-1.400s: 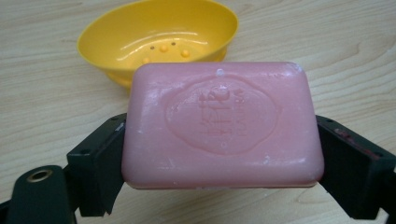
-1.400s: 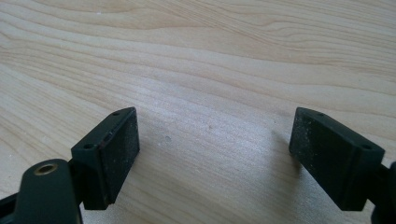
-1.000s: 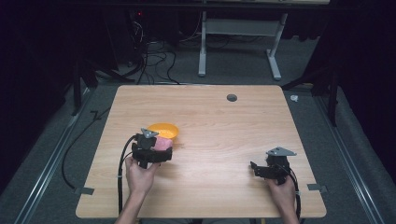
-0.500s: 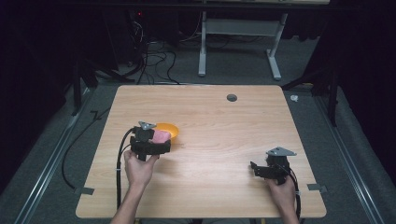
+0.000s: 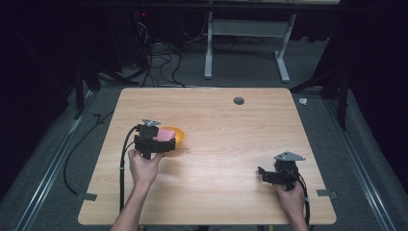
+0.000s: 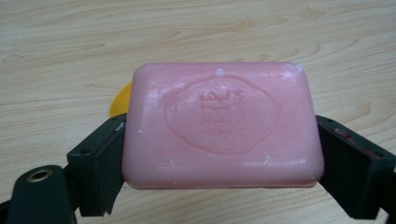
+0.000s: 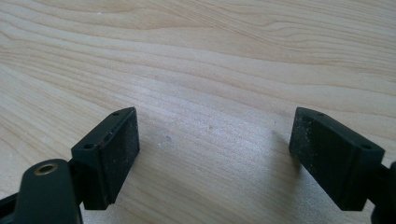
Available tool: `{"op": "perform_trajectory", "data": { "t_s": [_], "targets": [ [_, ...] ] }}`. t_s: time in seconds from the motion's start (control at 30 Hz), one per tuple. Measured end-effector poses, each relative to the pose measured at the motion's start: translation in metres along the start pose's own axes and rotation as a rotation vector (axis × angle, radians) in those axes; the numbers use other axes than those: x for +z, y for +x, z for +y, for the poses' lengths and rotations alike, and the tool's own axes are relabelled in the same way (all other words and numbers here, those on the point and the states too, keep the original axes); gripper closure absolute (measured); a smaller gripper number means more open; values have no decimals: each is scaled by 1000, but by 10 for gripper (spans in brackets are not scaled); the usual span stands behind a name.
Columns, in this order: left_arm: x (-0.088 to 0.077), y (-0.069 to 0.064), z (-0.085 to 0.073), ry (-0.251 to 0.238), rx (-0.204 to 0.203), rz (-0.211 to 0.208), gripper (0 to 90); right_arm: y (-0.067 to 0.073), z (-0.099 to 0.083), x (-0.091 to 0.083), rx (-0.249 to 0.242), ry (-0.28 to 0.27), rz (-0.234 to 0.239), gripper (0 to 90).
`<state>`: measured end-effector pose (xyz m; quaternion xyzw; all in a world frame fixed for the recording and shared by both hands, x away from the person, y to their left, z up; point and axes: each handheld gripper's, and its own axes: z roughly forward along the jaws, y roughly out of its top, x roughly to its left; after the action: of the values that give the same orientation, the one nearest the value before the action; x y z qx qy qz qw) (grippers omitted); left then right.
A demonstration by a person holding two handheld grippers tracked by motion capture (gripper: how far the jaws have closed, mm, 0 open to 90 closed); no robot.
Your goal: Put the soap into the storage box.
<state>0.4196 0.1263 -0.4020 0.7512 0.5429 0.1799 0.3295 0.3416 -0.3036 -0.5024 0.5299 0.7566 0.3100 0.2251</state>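
Your left gripper point(image 6: 219, 154) pinches the pink soap bar point(image 6: 222, 123) by its two short ends, so the bar's long axis runs straight across from one jaw to the other, its stamped face turned up toward the gripper's camera. The left gripper view shows that embossed stamp and a sliver of the orange dish point(image 6: 119, 100) behind the bar (from the high view the soap point(image 5: 166, 133) is just a pink patch beside the dish point(image 5: 177, 136), the stamp unreadable). Your right gripper point(image 7: 215, 158) holds its jaws spread wide with nothing between them, over bare table point(image 7: 224, 60).
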Motion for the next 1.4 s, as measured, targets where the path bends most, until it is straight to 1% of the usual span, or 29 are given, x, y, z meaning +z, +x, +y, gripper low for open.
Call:
{"op": "perform_trajectory", "data": {
  "t_s": [0.13,0.23,0.27,0.47,0.57,0.83,0.87,1.0,1.07,1.2,1.4],
  "targets": [
    [4,-3,6,7,12,-2,135,0,0,0,0,0,0,167],
    [6,-3,8,3,1,-13,135,0,0,0,0,0,0,167],
    [6,-3,9,4,4,-5,135,0,0,0,0,0,0,167],
    [8,-4,15,7,13,1,135,0,0,0,0,0,0,167],
    [9,-4,16,-1,16,11,135,0,0,0,2,0,0,167],
    [15,-3,20,4,3,9,135,0,0,0,2,1,0,167],
    [18,-2,20,12,2,12,135,0,0,0,2,1,0,167],
    [23,-1,20,18,-5,20,135,0,0,0,2,1,0,167],
    [25,0,20,11,-8,27,135,0,0,0,2,1,0,167],
    [30,-1,20,17,-2,40,135,0,0,0,3,0,0,167],
    [38,1,20,34,-6,59,135,0,0,0,3,0,0,167]
  ]
}}
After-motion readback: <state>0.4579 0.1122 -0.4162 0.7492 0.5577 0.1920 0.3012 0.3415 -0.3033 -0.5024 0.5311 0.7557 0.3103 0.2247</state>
